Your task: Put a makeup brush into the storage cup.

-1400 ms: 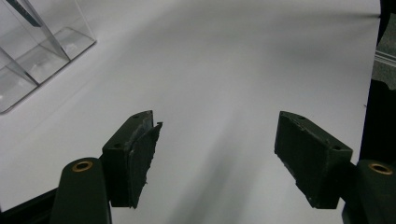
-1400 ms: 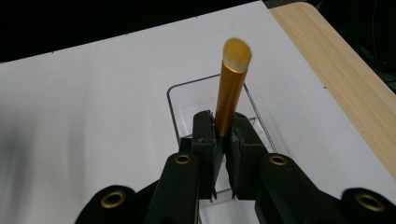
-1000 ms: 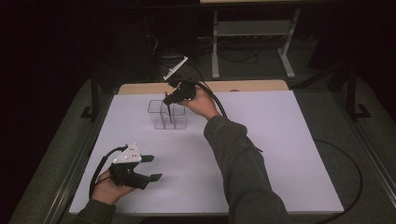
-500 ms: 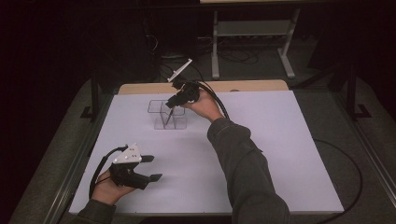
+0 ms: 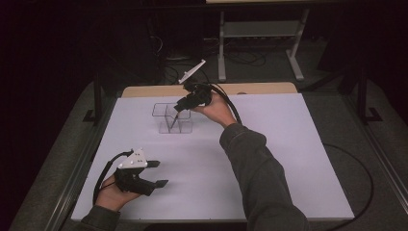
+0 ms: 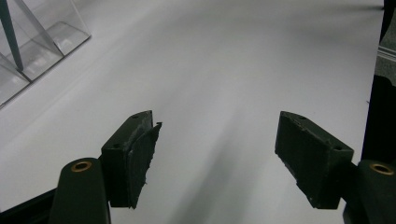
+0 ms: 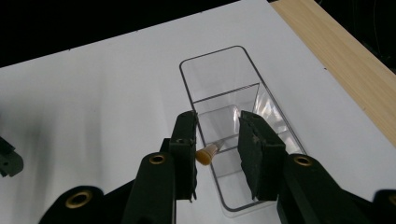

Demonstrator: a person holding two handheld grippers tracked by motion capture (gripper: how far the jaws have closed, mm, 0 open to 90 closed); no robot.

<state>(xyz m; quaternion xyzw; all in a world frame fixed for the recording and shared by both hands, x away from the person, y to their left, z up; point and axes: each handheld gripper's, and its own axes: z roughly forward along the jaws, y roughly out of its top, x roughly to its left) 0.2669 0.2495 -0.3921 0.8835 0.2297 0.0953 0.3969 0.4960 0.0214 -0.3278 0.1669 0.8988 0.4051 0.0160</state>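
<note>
Clear plastic organizer (image 5: 172, 118): rectangular, divided into compartments, standing on the white surface (image 5: 288, 159) toward its far edge, left of centre. Seen from above in the right gripper view (image 7: 243, 116), with cross-walls splitting it.

Pencil (image 5: 176, 117): thin dark stick, tilted, its lower end inside the organizer; which compartment cannot be told. In the right gripper view its tan eraser end (image 7: 207, 154) lies between the jaws, touching the left one. Its dark shaft also shows in the left gripper view (image 6: 10, 35).

Right gripper (image 7: 215, 140): held over the organizer by the right hand (image 5: 219, 109); jaws part-way spread, not pinching the pencil.

Left gripper (image 6: 215, 154): held in the left hand (image 5: 111, 195) near the surface's near left corner, well apart from the organizer; jaws spread wide, nothing between them.

Wooden strip (image 5: 260, 88): along the surface's far edge.
</note>
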